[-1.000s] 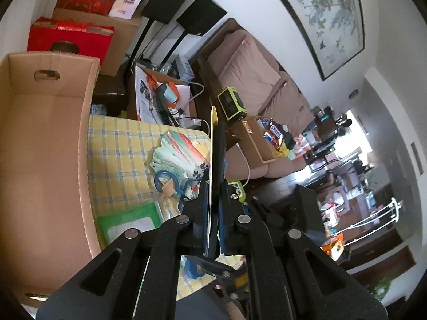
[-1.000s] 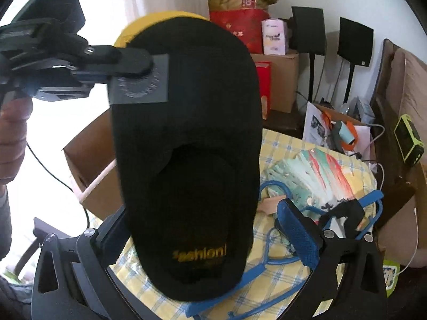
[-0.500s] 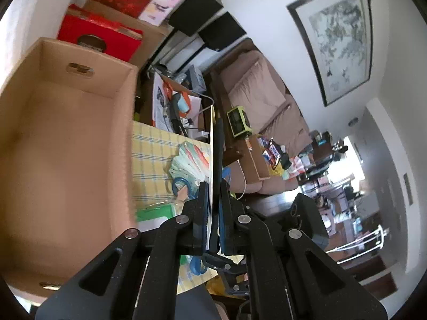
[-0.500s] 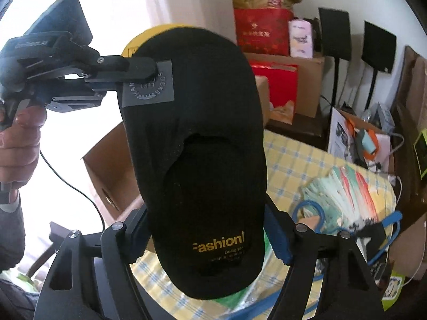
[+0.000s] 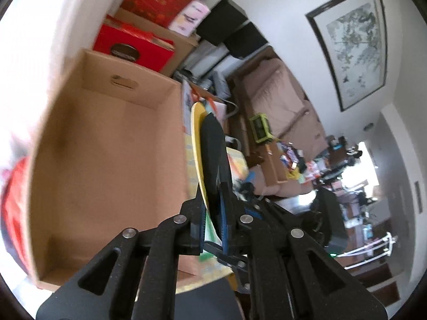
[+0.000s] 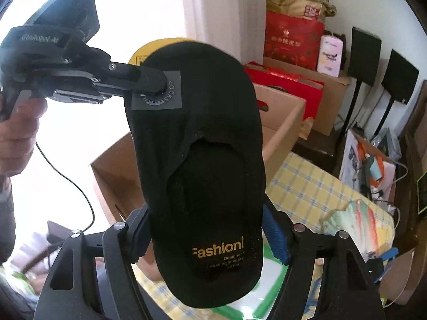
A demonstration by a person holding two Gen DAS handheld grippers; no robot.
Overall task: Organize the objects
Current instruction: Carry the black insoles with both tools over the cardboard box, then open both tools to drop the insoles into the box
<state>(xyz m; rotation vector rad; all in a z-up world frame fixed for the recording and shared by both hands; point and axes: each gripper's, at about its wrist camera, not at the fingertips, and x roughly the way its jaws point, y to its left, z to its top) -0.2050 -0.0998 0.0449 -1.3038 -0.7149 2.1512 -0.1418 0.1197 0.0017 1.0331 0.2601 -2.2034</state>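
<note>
- I see the sock pack (image 6: 205,186) as matt black knit cloth on a yellow card backing, probably paper.
- My left gripper (image 5: 213,213) looks like grainy matt black plastic with bright metal pins.
- At ten o'clock, the cardboard box (image 5: 106,146) is plain, dull brown.
- The tablecloth (image 6: 315,184) is checked woven cloth.

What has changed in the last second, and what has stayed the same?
The left gripper has carried the black sock pack from above the checked tablecloth toward the open cardboard box. The right gripper followed, its fingers closer beside the pack. Unchanged: the left gripper's grasp and the items on the table.
</note>
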